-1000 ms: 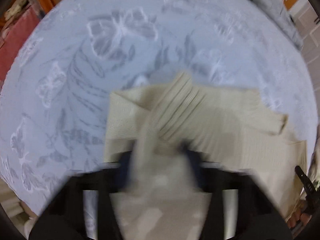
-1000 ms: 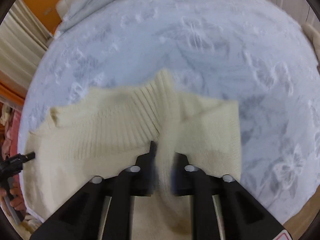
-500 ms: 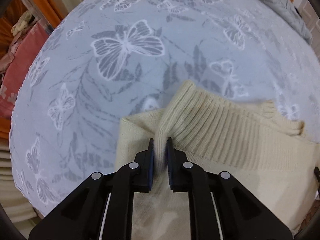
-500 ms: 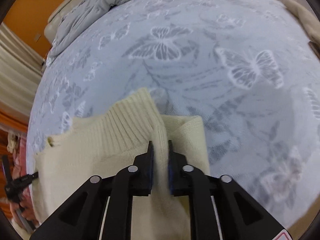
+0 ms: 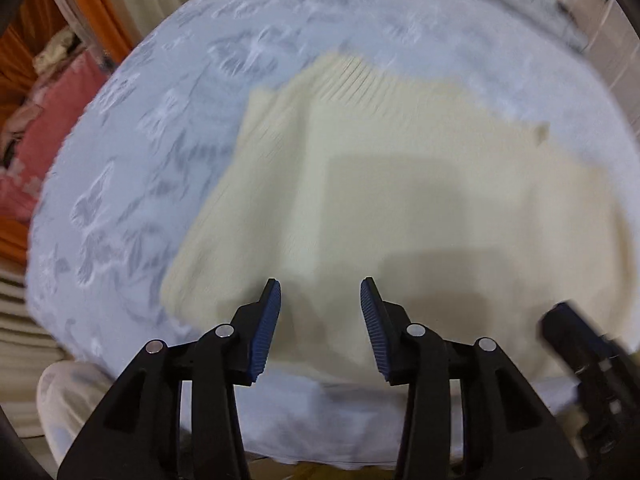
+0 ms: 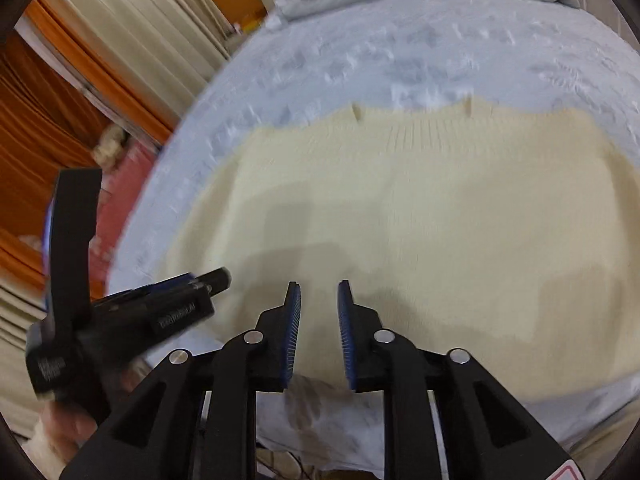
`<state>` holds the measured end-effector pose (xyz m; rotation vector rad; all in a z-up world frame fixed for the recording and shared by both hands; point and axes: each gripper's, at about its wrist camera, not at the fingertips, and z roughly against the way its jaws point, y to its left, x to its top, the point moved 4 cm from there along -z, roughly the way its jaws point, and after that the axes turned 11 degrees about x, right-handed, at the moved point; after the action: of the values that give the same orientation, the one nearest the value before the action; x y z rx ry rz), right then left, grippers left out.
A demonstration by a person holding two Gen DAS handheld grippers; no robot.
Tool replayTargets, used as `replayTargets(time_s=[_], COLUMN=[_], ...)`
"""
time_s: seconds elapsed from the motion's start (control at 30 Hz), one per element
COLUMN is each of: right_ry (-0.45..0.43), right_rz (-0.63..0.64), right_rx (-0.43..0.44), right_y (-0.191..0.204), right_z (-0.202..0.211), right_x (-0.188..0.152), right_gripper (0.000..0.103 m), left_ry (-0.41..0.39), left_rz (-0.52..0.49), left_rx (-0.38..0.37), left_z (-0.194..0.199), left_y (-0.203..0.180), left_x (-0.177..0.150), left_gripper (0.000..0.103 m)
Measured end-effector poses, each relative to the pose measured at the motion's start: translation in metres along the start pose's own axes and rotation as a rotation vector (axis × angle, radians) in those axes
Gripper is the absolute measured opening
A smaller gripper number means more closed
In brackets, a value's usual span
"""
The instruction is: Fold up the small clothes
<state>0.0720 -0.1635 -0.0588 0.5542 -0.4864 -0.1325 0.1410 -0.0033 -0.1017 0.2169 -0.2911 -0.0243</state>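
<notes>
we hold left gripper [image 5: 320,292] with jaws spread wide, nothing between the blue pads | right gripper [image 6: 319,286] jaws parted more narrowly, also holding nothing | left gripper sits just left of the right jaws, pointing forward

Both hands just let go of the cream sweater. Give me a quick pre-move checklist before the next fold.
1. Left gripper open, holding nothing: ok.
2. Right gripper open, holding nothing: ok.
3. Cream sweater lying flat on the butterfly bedspread: ok.
4. Near hem fully on the bed: ok.
5. Ribbed far edge even, no wrinkles: cannot tell, both views are blurred.
6. Grippers apart from each other: ok, the left one sits at the right view's lower left.
</notes>
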Motion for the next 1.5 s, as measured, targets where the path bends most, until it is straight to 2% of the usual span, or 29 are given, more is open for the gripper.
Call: replayTargets(time_s=[0.03, 0.1, 0.17, 0.2, 0.23, 0.27, 0.3, 0.4, 0.43, 0.47, 0.5, 0.57, 0.63, 0.67, 0.7, 0.8, 0.9, 0.93, 1.07, 1.17, 1.2, 1.23, 1.27, 1.3, 1.33, 1.37, 1.43, 1.5], right_ry=[0.006, -0.001, -0.006, -0.002, -0.009, -0.037, -0.070, -0.158, -0.178, -0.184, -0.187, -0.203, -0.230, -0.239, -0.241, -0.225, -0.202, -0.198, -0.188, -0.185, -0.181, -0.170, -0.149, -0.140, -0.134, -0.137, -0.184, -0.239], right_rz=[-0.017, -0.083, -0.165, -0.212, -0.314, -0.420, -0.512, -0.478, -0.470, -0.463, -0.448, -0.433, -0.484, -0.515, -0.529, -0.526, -0.497, -0.496, -0.531, -0.570, -0.575, -0.579, -0.577, -0.571, -0.543, -0.519, -0.437, -0.388], right_rx=[-0.064, -0.111, -0.223, -0.270, -0.252, -0.183, -0.151, -0.278, -0.285, -0.288, -0.320, -0.400, -0.368, -0.342, -0.328, -0.316, -0.319, -0.321, -0.298, -0.277, -0.277, -0.282, -0.282, -0.270, -0.224, -0.224, -0.234, -0.198], right_y=[-0.015, -0.051, -0.092, -0.121, -0.148, -0.161, -0.172, -0.175, -0.176, -0.177, -0.181, -0.193, -0.200, -0.208, -0.211, -0.205, -0.199, -0.197, -0.201, -0.208, -0.210, -0.211, -0.212, -0.210, -0.206, -0.200, -0.182, -0.163], right_z=[0.001, 0.016, 0.038, 0.052, 0.068, 0.078, 0.093, 0.130, 0.141, 0.146, 0.152, 0.162, 0.164, 0.164, 0.163, 0.156, 0.142, 0.135, 0.130, 0.128, 0.128, 0.125, 0.121, 0.118, 0.114, 0.115, 0.131, 0.157], right_x=[-0.004, -0.012, -0.027, -0.036, -0.048, -0.052, -0.056, -0.053, -0.051, -0.051, -0.050, -0.052, -0.055, -0.057, -0.058, -0.062, -0.055, -0.050, -0.053, -0.054, -0.054, -0.053, -0.052, -0.050, -0.045, -0.041, -0.028, -0.018], right_gripper=[0.014, 0.008, 0.006, 0.000, 0.000, 0.000, 0.000, 0.005, 0.005, 0.010, 0.028, 0.049, 0.049, 0.049, 0.049, 0.062, 0.069, 0.070, 0.072, 0.072, 0.072, 0.070, 0.055, 0.020, 0.012, 0.012, 0.011, 0.010], left_ry=[0.017, 0.036, 0.040, 0.042, 0.043, 0.043, 0.036, 0.042, 0.052, 0.060, 0.066, 0.060, 0.050, 0.043, 0.038, 0.039, 0.041, 0.047, 0.067, 0.097, 0.118, 0.135, 0.170, 0.193, 0.210, 0.220, 0.192, 0.138], left_rz=[0.011, 0.035, 0.035, 0.034, 0.035, 0.036, 0.039, 0.091, 0.101, 0.106, 0.108, 0.101, 0.088, 0.088, 0.088, 0.089, 0.090, 0.096, 0.141, 0.176, 0.198, 0.213, 0.233, 0.255, 0.283, 0.303, 0.296, 0.267], left_rx=[-0.011, -0.049, -0.055, -0.069, -0.074, -0.079, -0.085, -0.120, -0.130, -0.137, -0.140, -0.127, -0.096, -0.073, -0.060, -0.060, -0.042, -0.039, -0.049, -0.059, -0.083, -0.106, -0.164, -0.216, -0.252, -0.270, -0.255, -0.258], left_z=[-0.006, -0.014, -0.016, -0.017, -0.016, -0.016, -0.015, -0.010, -0.009, -0.009, -0.008, -0.003, 0.001, 0.003, 0.003, 0.004, 0.004, 0.003, -0.005, -0.016, -0.024, -0.029, -0.037, -0.040, -0.040, -0.034, -0.015, 0.013], left_y=[0.005, 0.020, 0.029, 0.031, 0.031, 0.032, 0.033, 0.042, 0.046, 0.048, 0.049, 0.049, 0.047, 0.048, 0.050, 0.052, 0.057, 0.059, 0.068, 0.071, 0.072, 0.073, 0.072, 0.072, 0.072, 0.072, 0.074, 0.079], left_x=[-0.003, -0.009, -0.013, -0.016, -0.019, -0.020, -0.021, -0.026, -0.028, -0.027, -0.027, -0.027, -0.028, -0.029, -0.029, -0.033, -0.034, -0.035, -0.036, -0.035, -0.034, -0.033, -0.033, -0.033, -0.032, -0.030, -0.025, -0.023], left_gripper=[0.042, 0.042, 0.042, 0.042, 0.042, 0.042, 0.042, 0.041, 0.041, 0.041, 0.041, 0.042, 0.048, 0.057, 0.059, 0.059, 0.060, 0.061, 0.079, 0.080, 0.079, 0.070, 0.049, 0.032, 0.024, 0.010, 0.009, 0.007])
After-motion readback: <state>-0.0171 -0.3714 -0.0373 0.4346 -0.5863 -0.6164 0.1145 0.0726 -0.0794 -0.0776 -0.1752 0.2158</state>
